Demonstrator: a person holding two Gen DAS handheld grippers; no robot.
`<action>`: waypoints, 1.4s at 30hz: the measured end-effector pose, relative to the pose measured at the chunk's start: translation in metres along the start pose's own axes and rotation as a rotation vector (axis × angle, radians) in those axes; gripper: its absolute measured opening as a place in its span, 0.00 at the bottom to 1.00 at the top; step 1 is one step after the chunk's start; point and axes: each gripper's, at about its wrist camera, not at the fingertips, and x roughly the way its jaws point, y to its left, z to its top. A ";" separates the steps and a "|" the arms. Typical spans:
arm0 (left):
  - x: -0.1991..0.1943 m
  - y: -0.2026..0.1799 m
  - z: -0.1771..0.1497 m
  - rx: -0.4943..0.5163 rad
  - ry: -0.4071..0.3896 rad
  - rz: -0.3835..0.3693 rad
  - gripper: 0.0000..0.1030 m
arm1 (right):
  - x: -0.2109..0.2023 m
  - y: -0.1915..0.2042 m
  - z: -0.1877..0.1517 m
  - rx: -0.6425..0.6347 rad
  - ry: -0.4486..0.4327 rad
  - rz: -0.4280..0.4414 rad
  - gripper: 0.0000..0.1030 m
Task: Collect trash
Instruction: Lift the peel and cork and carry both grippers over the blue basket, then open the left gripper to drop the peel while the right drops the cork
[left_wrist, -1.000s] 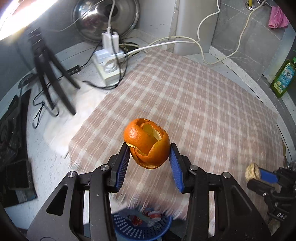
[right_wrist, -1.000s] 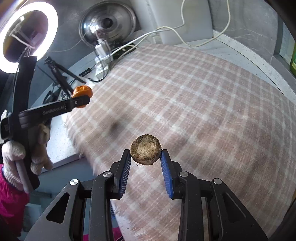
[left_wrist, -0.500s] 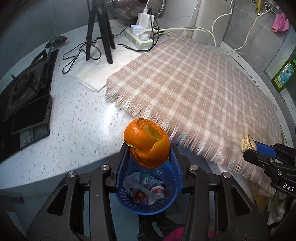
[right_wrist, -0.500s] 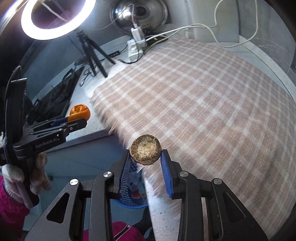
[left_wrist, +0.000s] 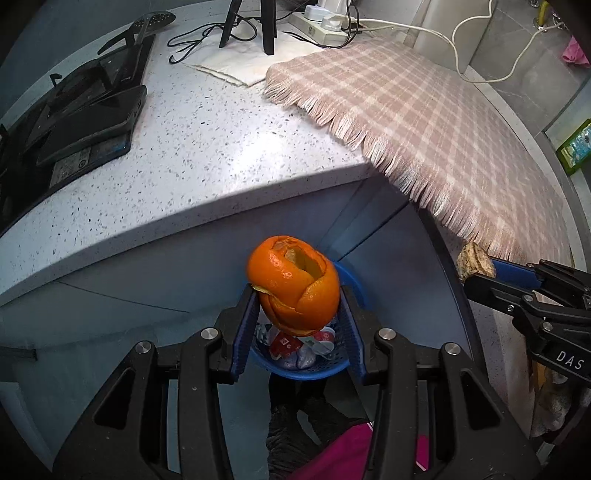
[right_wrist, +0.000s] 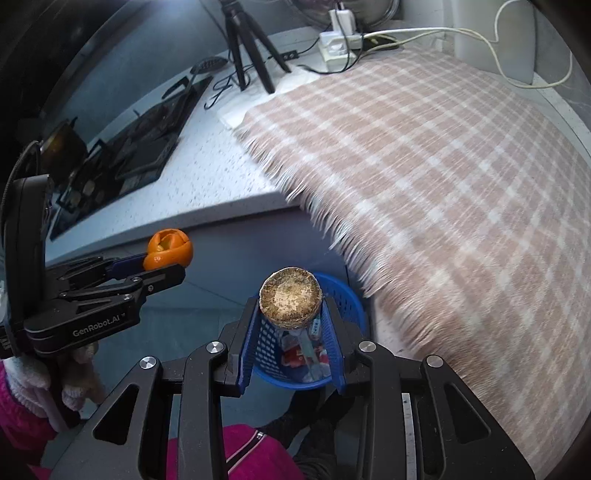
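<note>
My left gripper (left_wrist: 297, 301) is shut on a hollow orange peel (left_wrist: 293, 282), held in the air over a blue mesh basket (left_wrist: 338, 365) on the floor that has wrappers in it. In the right wrist view the right gripper (right_wrist: 290, 312) is shut on a round brown dried-out piece of trash (right_wrist: 290, 298), also above the blue basket (right_wrist: 345, 299). The same brown piece (left_wrist: 474, 260) shows at the right edge of the left wrist view. The orange peel (right_wrist: 170, 248) and the left gripper (right_wrist: 162, 264) appear at the left of the right wrist view.
A speckled counter (left_wrist: 221, 147) ends just beyond the basket, with a fringed plaid cloth (left_wrist: 443, 122) hanging over its edge. Black devices (left_wrist: 81, 122), tripod legs (left_wrist: 266, 22), a power strip (left_wrist: 325, 26) and cables lie farther back. A pink sleeve (right_wrist: 22, 406) and gloved hand are at lower left.
Both grippers have pulled back from over the plaid cloth past the counter's edge and sunk a little. Now the blue basket lies beneath each. Both grips are unchanged.
</note>
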 end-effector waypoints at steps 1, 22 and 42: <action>0.001 0.001 -0.002 -0.001 0.002 0.001 0.42 | 0.003 0.002 -0.002 -0.004 0.009 -0.001 0.30; 0.045 0.008 -0.027 -0.005 0.102 0.014 0.42 | 0.047 0.014 -0.014 -0.038 0.103 -0.045 0.30; 0.079 -0.001 -0.022 -0.005 0.147 0.053 0.60 | 0.071 0.015 -0.016 -0.052 0.137 -0.077 0.38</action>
